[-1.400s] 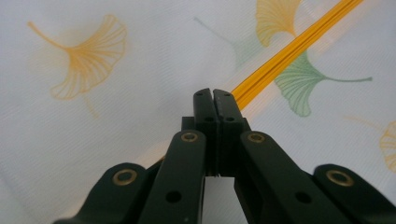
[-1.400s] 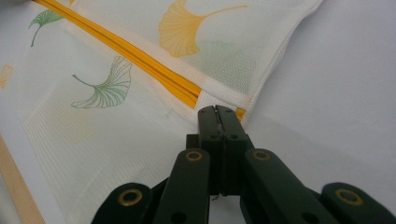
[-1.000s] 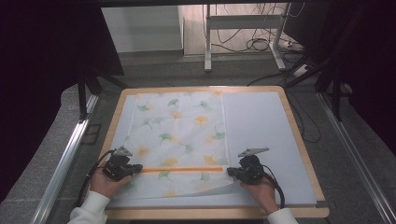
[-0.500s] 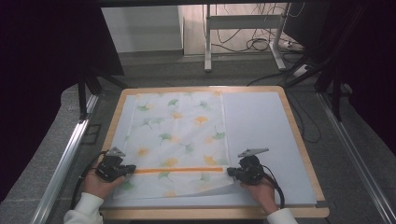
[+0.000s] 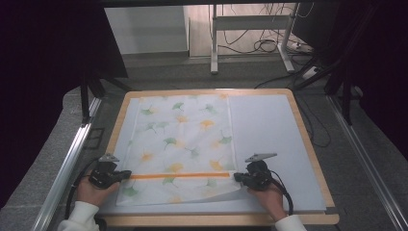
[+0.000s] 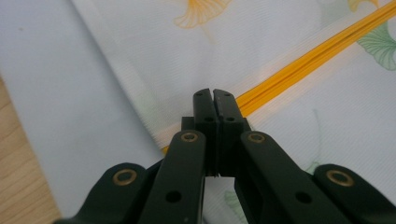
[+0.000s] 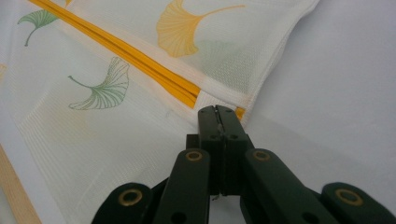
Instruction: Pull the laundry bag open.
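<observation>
A white woven mesh cloth printed with green and yellow ginkgo leaves (image 5: 180,144) lies flat on a pale blue mat (image 5: 269,130) that covers a light wooden table with rounded corners (image 5: 308,139). An orange band (image 5: 180,175) crosses the cloth near its front edge, and both grippers sit at the ends of that band.

At the band's left end, the left black two-jaw gripper (image 5: 126,174), held in a person's hand (image 5: 94,190) with a white sleeve (image 5: 79,219), has its jaws pressed together. The left gripper view shows the tips (image 6: 214,95) meeting over the cloth's pale hem where the band begins, so the gripper appears clamped on the cloth edge, though the pinched fabric itself is hidden beneath the jaws. That view also brings out the band's ribbed, doubled lines and the cloth's fine grid weave, which the high view blurs.

At the band's right end, the right black two-jaw gripper (image 5: 236,177) is likewise closed, its tips (image 7: 217,111) set at the cloth's corner hem beside the band.

Compared with a second ago, the left gripper has slid outward, away from the band's middle toward the cloth's left edge; the right gripper stays in place.

Beyond the table, the high view takes in a grey floor (image 5: 159,72), metal desk legs (image 5: 214,36) and tangled cables (image 5: 267,45).
</observation>
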